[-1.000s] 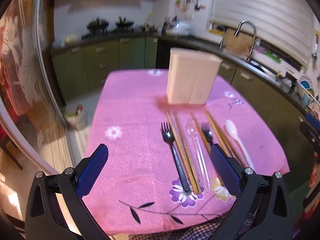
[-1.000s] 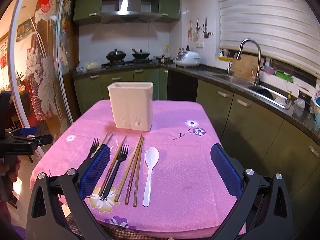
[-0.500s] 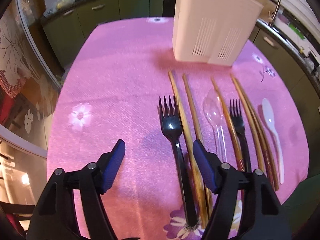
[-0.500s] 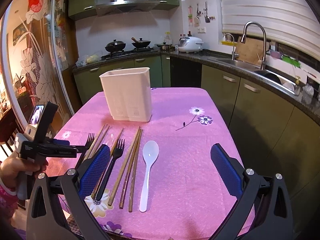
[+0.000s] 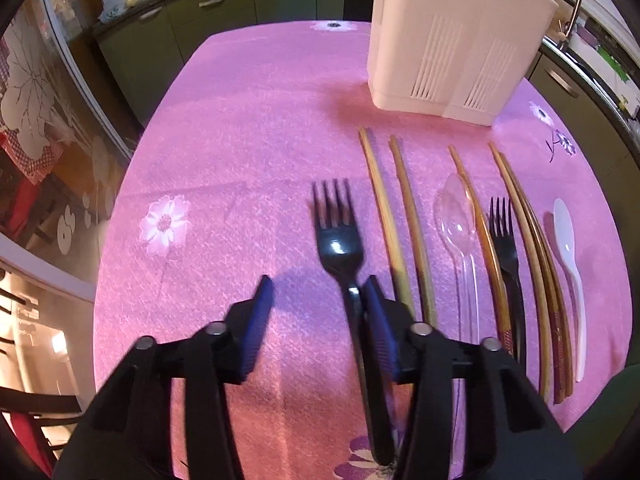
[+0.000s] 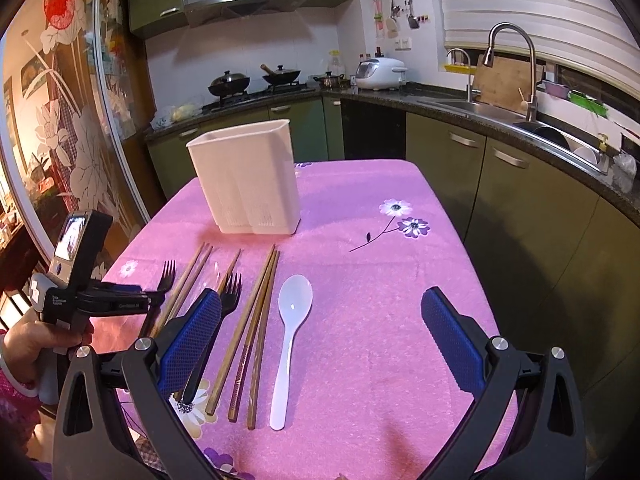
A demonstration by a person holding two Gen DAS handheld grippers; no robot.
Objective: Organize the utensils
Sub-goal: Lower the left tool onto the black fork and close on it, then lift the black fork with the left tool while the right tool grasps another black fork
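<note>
Black fork point(image 5: 340, 240) beside chopsticks point(image 5: 386, 216), near holder point(image 5: 452, 40)

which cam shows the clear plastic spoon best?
Left wrist: the clear spoon lies fully in view between chopsticks, bowl and handle visible. In the right wrist view it's barely a faint glint, mostly hidden behind the right gripper finger.

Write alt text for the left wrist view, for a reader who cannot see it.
The left tongs, jaws just closing, straddle the handle of a black fork lying on a pink floral tablecloth; only the right pad looks to touch it. To the right lie wooden chopsticks, a clear spoon, a second black fork and a white spoon, with a white utensil holder standing behind.
</note>
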